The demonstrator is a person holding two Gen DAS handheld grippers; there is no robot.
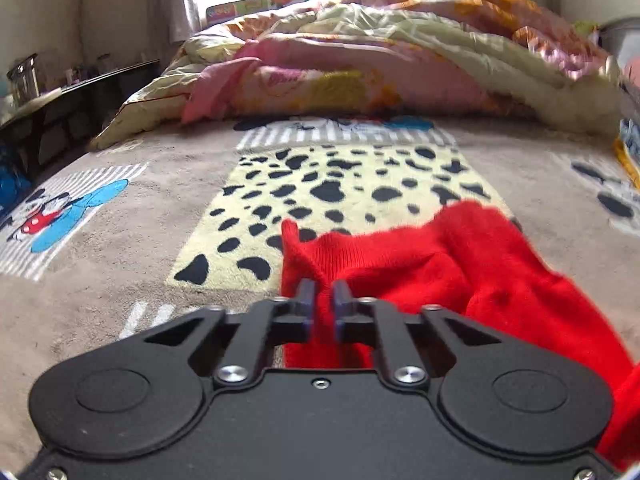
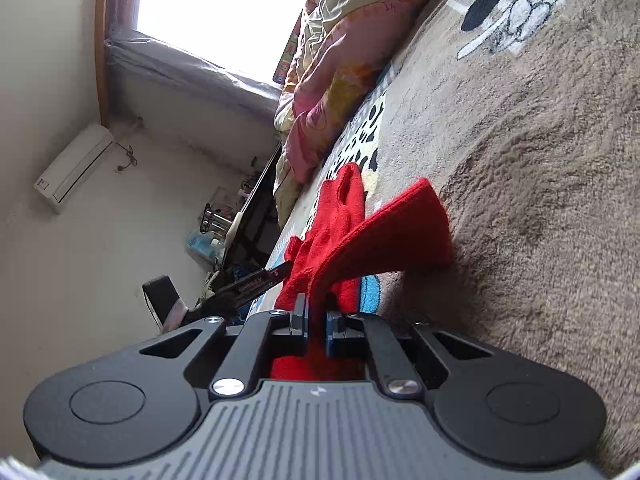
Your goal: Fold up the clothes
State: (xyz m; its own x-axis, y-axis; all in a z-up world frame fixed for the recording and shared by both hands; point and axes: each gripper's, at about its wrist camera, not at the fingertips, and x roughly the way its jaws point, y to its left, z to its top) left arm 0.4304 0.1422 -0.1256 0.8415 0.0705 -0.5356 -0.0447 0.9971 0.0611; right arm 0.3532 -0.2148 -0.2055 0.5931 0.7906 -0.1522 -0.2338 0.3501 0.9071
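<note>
With the left hand-held gripper [image 1: 324, 292] and right hand-held gripper [image 2: 316, 312] each pinching thin edges of the red sweater [image 1: 460, 264] above the bed [image 1: 120, 248], the knit could slip free, though grip depth seems unclear.

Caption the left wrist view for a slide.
Left hand-held gripper pinches a red sweater over a spotted blanket.

Bright window [image 2: 208, 4], cartoon-print blanket [image 1: 120, 248]
</note>
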